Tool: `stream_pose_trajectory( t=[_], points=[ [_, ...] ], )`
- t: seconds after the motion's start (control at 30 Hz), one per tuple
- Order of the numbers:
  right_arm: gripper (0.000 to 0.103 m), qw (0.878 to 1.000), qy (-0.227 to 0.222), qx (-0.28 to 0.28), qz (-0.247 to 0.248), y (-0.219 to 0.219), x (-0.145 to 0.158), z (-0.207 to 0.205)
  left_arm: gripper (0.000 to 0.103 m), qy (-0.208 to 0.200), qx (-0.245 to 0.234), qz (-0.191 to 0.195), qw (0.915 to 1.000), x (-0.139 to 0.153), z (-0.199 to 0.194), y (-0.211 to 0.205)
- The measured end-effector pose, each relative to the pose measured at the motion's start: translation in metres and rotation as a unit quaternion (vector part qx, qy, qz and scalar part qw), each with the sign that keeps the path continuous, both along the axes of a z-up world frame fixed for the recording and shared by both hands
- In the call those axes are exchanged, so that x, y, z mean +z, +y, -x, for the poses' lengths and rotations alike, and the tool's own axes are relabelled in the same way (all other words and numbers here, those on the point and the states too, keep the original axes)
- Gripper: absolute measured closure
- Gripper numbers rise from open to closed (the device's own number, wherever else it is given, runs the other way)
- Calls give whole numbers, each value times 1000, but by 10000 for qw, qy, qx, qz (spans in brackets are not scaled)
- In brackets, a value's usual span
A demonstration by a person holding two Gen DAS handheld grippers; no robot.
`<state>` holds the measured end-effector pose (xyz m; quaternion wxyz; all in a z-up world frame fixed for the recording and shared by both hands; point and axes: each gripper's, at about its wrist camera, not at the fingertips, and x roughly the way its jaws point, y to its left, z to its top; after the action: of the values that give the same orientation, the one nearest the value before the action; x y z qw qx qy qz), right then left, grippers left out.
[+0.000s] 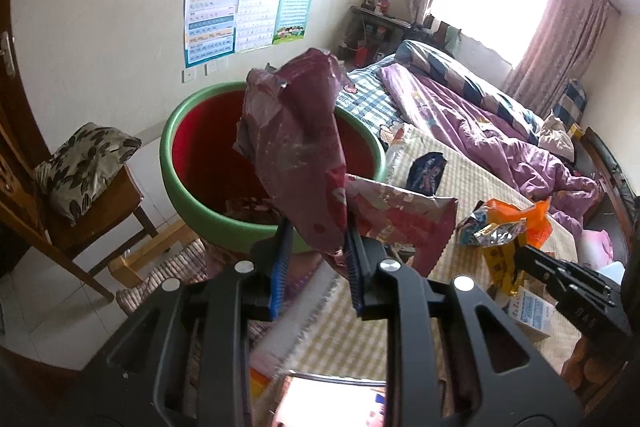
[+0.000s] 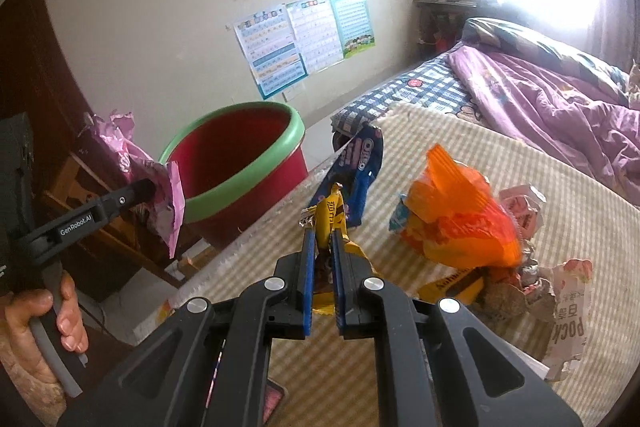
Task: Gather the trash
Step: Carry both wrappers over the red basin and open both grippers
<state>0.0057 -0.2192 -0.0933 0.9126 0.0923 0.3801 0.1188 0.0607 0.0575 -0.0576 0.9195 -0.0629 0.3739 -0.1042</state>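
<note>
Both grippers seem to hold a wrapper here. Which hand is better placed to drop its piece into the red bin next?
Left, probably. The left gripper holds its pink wrapper just beside the red bin, while the right gripper holds a yellow wrapper over the bed.

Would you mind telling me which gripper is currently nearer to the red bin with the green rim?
Left. The left gripper, shut on a pink wrapper, is beside the red bin; the right gripper, shut on a yellow wrapper, is farther away, over the bed.
</note>
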Motion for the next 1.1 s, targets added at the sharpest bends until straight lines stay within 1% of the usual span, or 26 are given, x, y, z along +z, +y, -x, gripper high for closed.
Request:
stream_pose_trajectory(
  t=[0.27, 0.5, 0.7, 0.93, 1.1],
  points=[
    [95, 9994, 2, -341, 54, 23, 7, -14, 79, 60, -317, 103, 9994, 0, -29, 21],
    [95, 9980, -51, -614, 108, 43, 12, -24, 79, -78, -651, 33, 9978, 7, -51, 29],
    [95, 9963, -59, -850, 123, 54, 13, -34, 79, -40, -868, -55, 9962, 1, -64, 34],
    [95, 9951, -58, -974, 155, 63, 15, -44, 79, -6, -1119, -79, 9937, -1, -79, 33],
    [95, 9946, -53, -1016, 208, 66, 15, -50, 79, 59, -1181, -72, 9930, -5, -89, 37]
  ],
)
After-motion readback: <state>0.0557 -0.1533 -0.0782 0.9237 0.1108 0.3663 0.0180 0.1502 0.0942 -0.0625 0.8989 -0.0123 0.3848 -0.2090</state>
